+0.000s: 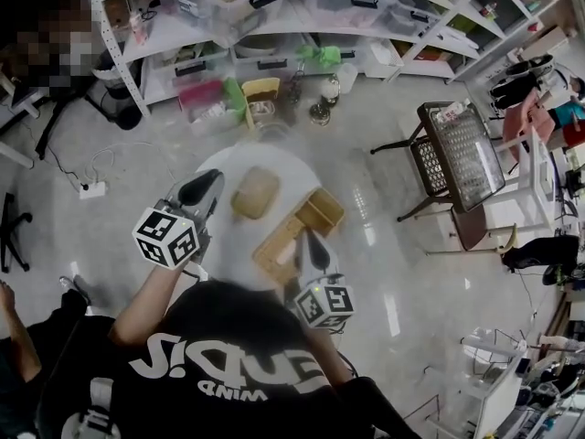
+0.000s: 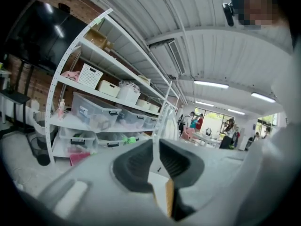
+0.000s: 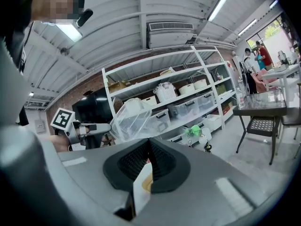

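Your left hand-held gripper [image 1: 208, 184]: jaws together, empty, at counter [image 1: 274, 158] left edge.
Your right hand-held gripper [image 1: 313, 243]: jaws together, empty, above wooden tray [image 1: 274, 254].

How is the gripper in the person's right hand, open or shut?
Shut: in the right gripper view the right gripper has its two dark jaws meeting at the tips, nothing between.

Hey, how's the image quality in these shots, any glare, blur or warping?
Head view: white glare streaks on the glossy floor. Left gripper view: fisheye bows the shelving, and the left tongs are soft. Right gripper view: the right tongs blur too; the strip light blows out.
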Motion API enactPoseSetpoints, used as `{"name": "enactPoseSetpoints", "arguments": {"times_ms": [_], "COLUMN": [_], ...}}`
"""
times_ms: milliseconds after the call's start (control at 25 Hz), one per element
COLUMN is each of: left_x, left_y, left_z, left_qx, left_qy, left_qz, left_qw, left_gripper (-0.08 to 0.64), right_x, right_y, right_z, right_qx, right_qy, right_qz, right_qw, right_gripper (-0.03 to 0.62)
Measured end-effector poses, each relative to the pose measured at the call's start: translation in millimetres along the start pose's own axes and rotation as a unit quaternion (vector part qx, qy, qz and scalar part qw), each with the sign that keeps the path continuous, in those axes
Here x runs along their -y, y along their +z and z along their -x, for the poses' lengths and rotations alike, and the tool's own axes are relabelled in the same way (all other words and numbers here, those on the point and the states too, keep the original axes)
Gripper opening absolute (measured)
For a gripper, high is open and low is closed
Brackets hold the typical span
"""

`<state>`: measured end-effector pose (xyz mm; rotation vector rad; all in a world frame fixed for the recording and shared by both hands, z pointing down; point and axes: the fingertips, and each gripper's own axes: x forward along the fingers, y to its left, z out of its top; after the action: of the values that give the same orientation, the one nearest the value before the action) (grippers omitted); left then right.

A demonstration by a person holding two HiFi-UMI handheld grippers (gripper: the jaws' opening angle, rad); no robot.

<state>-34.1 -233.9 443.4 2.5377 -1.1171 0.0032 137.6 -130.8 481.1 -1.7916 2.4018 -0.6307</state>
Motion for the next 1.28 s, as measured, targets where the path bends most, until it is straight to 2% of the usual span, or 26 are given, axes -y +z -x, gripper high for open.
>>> {"name": "enactPoseSetpoints", "arguments": {"times_ms": [360,880,1280], "left_x": [14,-1,-8], "left_y": [-3,-27,-41], "left_z": [46,83,84], "left_qx": [0.022,0.030,0.030], "left_qy": [0.031,0.075,0.084], "left_qz": [-0.025,-0.060,-0.051], "left_qw": [0.9990,0.9949,0.9947], "left_gripper": [0.043,0.043,0.043], "right_x": [-11,-31,-29], "right_y": [4,1,-10], "right_z": [-4,-12,-11], "right_qx": [-0.002,-0.005,-0.009], "right_qy": [0.015,0.038,0.025], "right_qz": [0.018,0.047,0.058], "right_qw": [1.000,0.998,0.998], "right_gripper": [-0.002,-0.002,-0.002]}}
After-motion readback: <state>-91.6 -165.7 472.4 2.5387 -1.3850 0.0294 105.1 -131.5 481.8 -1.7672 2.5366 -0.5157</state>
